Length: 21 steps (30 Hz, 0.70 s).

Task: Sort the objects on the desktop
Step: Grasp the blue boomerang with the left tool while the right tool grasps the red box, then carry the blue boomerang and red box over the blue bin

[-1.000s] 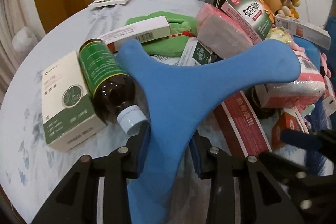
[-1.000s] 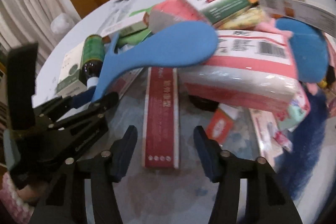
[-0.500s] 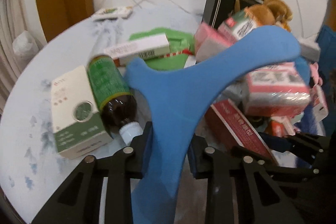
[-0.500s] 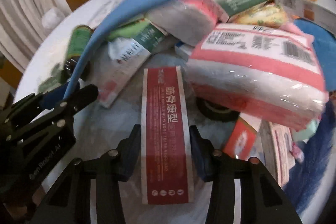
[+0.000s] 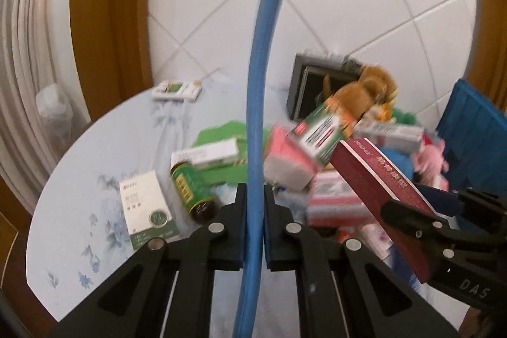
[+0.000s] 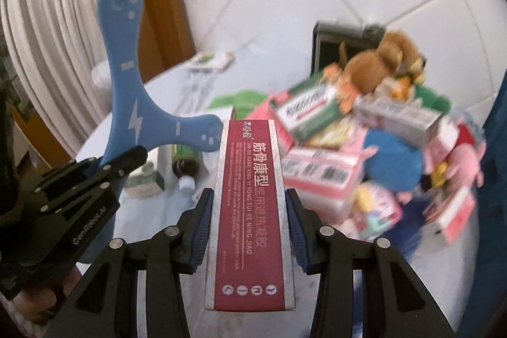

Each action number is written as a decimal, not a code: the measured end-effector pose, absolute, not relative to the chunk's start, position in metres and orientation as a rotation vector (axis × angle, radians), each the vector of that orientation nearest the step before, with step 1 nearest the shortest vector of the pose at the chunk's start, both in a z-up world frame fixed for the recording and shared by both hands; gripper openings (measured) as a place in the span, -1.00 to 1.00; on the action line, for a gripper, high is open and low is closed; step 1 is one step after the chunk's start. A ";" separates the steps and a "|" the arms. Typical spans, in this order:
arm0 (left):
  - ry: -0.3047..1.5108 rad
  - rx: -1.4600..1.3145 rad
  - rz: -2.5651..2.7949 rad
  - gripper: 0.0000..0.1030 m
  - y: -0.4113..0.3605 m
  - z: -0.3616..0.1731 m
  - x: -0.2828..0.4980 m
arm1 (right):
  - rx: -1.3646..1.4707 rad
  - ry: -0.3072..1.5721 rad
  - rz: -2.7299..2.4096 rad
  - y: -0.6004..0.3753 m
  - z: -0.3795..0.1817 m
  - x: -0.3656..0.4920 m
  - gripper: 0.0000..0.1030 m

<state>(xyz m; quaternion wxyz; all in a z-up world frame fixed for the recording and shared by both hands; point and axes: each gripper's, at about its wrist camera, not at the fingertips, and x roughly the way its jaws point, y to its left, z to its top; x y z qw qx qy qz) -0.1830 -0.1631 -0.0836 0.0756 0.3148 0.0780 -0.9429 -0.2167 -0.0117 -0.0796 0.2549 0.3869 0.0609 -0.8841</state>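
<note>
The left gripper [image 5: 253, 211], jaws just closed, clamps the blue boomerang [image 6: 133, 103] edge-on between its pads, lifted above the table [image 5: 95, 148]; the right gripper [image 6: 248, 227] grips the long red box [image 6: 250, 211] by both sides, raised off the table's cluttered far edge

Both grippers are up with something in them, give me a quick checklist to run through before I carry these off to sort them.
1. Left gripper shut on the blue boomerang: ok, its jaws have just closed onto one blade, seen edge-on.
2. Right gripper shut on the red box: ok, pads press both long sides.
3. Both items lifted off the pile: ok.
4. Boomerang and red box apart from each other: cannot tell, they overlap in the right wrist view.
5. Blue bin free to receive items: cannot tell, only its wall shows.
6. Brown bottle undisturbed on the table: ok, lying on its side.
</note>
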 end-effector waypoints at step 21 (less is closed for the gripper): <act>0.089 0.635 -3.286 -0.84 0.031 0.045 -0.160 | 0.630 0.029 -2.851 0.167 0.074 -0.122 -0.15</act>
